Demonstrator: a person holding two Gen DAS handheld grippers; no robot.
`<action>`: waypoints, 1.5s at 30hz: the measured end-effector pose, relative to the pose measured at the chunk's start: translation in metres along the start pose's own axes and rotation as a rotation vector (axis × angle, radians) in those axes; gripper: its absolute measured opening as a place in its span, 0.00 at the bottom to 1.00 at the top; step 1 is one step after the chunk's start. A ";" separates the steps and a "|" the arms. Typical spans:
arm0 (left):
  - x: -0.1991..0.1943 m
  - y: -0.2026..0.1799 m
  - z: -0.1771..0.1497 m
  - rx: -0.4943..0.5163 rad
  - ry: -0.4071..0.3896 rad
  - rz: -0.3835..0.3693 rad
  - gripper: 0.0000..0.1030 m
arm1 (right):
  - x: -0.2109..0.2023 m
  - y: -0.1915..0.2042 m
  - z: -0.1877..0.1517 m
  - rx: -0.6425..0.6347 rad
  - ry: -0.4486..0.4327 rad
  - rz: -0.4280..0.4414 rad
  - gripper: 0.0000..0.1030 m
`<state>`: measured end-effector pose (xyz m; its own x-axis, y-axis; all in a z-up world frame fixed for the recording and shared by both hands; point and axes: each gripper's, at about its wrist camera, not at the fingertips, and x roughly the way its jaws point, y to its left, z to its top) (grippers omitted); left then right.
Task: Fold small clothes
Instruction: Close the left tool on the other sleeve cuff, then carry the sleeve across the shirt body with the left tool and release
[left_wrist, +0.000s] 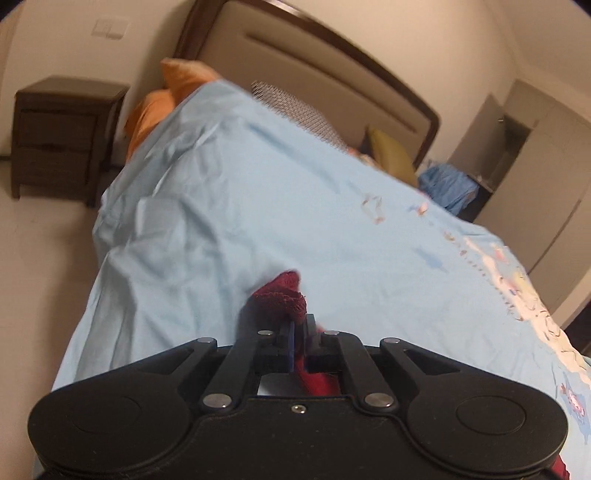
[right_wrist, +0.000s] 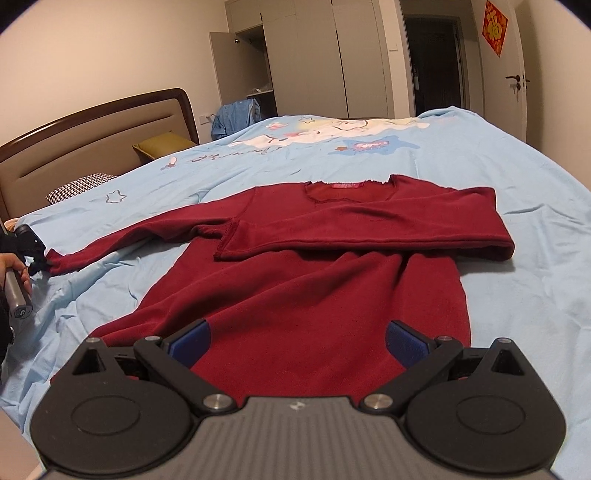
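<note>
Lying flat on the light-blue bedspread (right_wrist: 480, 155): dark red long-sleeve sweater (right_wrist: 295, 302), fleecy, label at the neck. One sleeve is folded across the chest; the other stretches out toward the headboard (right_wrist: 92, 133) side. Left gripper (left_wrist: 300, 325) is clamped on that sleeve's cuff (left_wrist: 282, 297), fabric bunched between the pads. Right gripper (right_wrist: 297, 341) hovers over the hem, jaws spread wide, gripping nothing.

A red diamond-shaped sign (right_wrist: 495, 26) bearing the gold character 福 is being displayed on the wall beside the door (right_wrist: 511, 74). A red neck label (right_wrist: 345, 185) is being shown inside the sweater (right_wrist: 314, 280); its print cannot be read.
</note>
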<state>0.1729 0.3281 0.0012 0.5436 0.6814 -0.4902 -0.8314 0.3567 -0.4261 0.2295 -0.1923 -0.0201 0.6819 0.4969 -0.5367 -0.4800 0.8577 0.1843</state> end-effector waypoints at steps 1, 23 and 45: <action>0.000 -0.005 0.003 0.018 -0.009 -0.017 0.03 | 0.000 -0.001 -0.001 0.005 0.002 0.002 1.00; -0.119 -0.268 -0.059 0.553 -0.155 -0.786 0.02 | -0.015 -0.032 -0.008 0.111 -0.041 -0.025 1.00; -0.098 -0.311 -0.296 0.800 0.300 -1.034 0.07 | -0.041 -0.092 -0.035 0.261 -0.014 -0.175 1.00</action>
<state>0.4126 -0.0390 -0.0434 0.8778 -0.2545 -0.4057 0.1907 0.9628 -0.1913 0.2264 -0.2958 -0.0439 0.7502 0.3385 -0.5680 -0.1977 0.9345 0.2959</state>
